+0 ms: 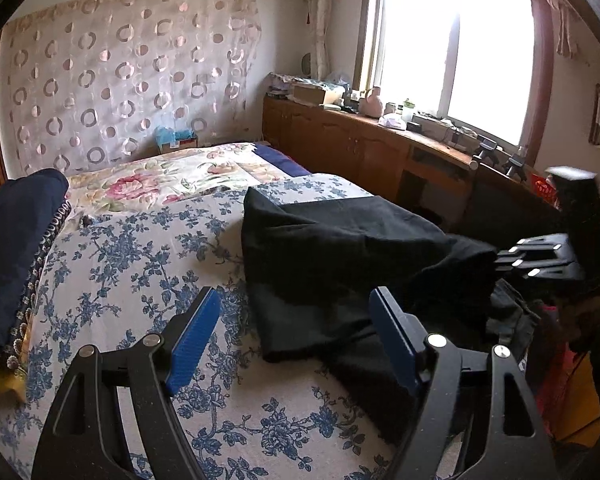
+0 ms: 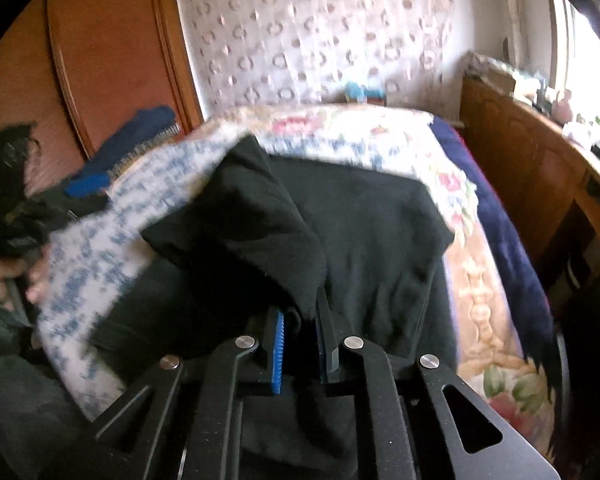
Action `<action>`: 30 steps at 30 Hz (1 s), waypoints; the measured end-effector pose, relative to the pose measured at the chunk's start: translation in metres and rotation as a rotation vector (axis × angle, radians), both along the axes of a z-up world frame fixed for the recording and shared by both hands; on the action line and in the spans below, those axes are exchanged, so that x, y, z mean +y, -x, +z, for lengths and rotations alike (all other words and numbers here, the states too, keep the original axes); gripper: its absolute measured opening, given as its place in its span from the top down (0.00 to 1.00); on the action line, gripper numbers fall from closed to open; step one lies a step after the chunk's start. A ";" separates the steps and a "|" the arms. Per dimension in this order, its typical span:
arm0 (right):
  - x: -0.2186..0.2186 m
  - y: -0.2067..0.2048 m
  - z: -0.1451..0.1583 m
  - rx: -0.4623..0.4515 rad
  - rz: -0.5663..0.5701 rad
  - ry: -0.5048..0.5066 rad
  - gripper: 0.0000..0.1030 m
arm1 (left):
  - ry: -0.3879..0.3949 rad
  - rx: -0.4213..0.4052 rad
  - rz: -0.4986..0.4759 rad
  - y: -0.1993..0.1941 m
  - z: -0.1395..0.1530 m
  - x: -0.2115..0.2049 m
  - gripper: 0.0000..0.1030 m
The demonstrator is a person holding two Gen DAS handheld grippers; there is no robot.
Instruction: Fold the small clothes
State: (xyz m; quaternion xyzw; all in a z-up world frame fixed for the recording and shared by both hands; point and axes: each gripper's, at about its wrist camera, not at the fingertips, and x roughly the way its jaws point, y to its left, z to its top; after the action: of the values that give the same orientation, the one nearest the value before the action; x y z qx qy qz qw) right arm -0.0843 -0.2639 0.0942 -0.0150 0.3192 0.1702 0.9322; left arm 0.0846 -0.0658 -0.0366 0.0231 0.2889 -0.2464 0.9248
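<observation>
A black garment (image 1: 340, 256) lies on the blue-flowered bedsheet (image 1: 132, 264), partly folded over itself. My left gripper (image 1: 296, 316) hovers open just above its near left edge, blue pads apart, nothing between them. In the left wrist view the right gripper (image 1: 504, 260) comes in from the right, holding the garment's right edge lifted. The right wrist view shows the same black garment (image 2: 372, 232) spread ahead, with a fold of it clamped between the pads of my right gripper (image 2: 300, 320). The left gripper (image 2: 88, 188) appears blurred at the far left there.
A stack of dark folded clothes (image 1: 16, 248) sits at the bed's left edge. A floral quilt (image 1: 172, 176) covers the bed's far end. Wooden cabinets (image 1: 360, 148) with clutter run under the window on the right. A wooden wardrobe (image 2: 100, 52) stands left. A person's hand (image 2: 8, 280) shows.
</observation>
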 end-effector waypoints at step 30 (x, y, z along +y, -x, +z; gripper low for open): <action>0.041 0.004 0.009 -0.092 -0.036 0.136 0.48 | 0.030 -0.058 0.088 0.007 0.005 0.021 0.24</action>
State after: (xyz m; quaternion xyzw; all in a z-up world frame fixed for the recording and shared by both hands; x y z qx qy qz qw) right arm -0.0881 -0.2228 0.1037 -0.0805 0.2871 0.1306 0.9455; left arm 0.0780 -0.0451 -0.0311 0.0038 0.2588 -0.2088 0.9431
